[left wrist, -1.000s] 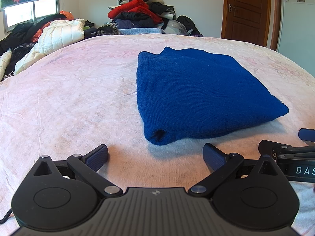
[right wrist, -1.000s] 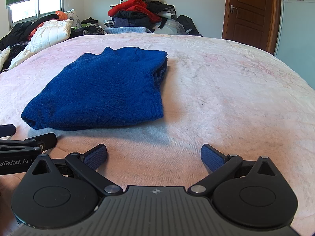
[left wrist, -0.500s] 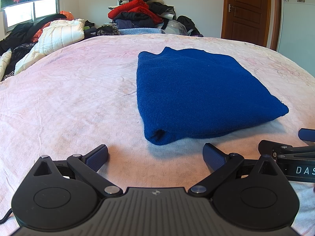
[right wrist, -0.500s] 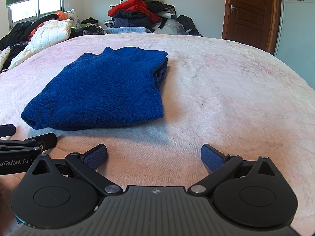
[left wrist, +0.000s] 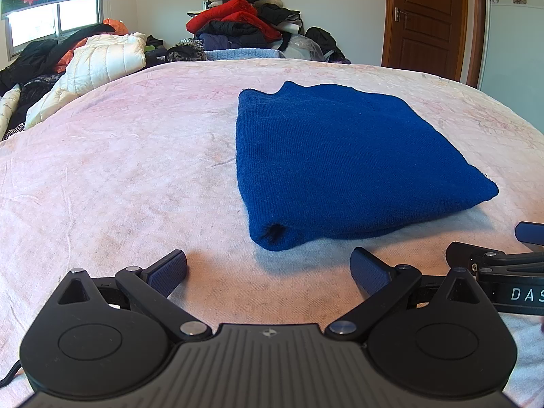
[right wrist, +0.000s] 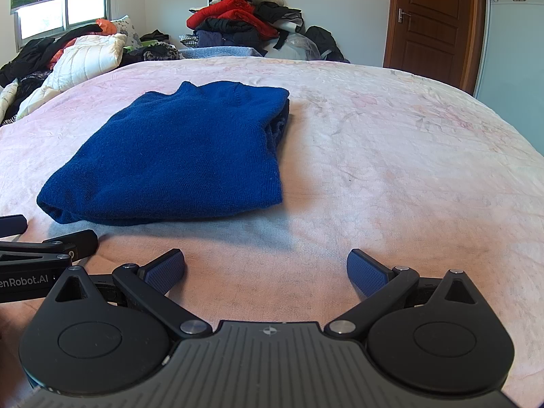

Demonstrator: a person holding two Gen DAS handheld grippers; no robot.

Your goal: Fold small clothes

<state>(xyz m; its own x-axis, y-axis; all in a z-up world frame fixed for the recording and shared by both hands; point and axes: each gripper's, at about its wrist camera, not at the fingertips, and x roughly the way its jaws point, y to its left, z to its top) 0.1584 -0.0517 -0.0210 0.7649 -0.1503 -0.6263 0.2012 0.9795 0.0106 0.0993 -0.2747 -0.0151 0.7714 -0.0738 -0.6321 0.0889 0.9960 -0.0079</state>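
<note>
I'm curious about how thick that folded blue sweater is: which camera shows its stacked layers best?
The right wrist view: the blue sweater's open side edge faces it, with stacked layers visible. The left wrist view shows the sweater larger, but mostly its top and a rolled fold.

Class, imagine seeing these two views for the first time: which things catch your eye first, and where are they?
The folded blue sweater stands out, lying flat on the pale pink bedspread just ahead of both open hand-held grippers. Behind it, against the far wall, rises a heap of clothes topped with red and black garments, with a brown wooden door to the right.

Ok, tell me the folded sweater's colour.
Plain dark blue sweater, clearest in the left wrist view.
</note>
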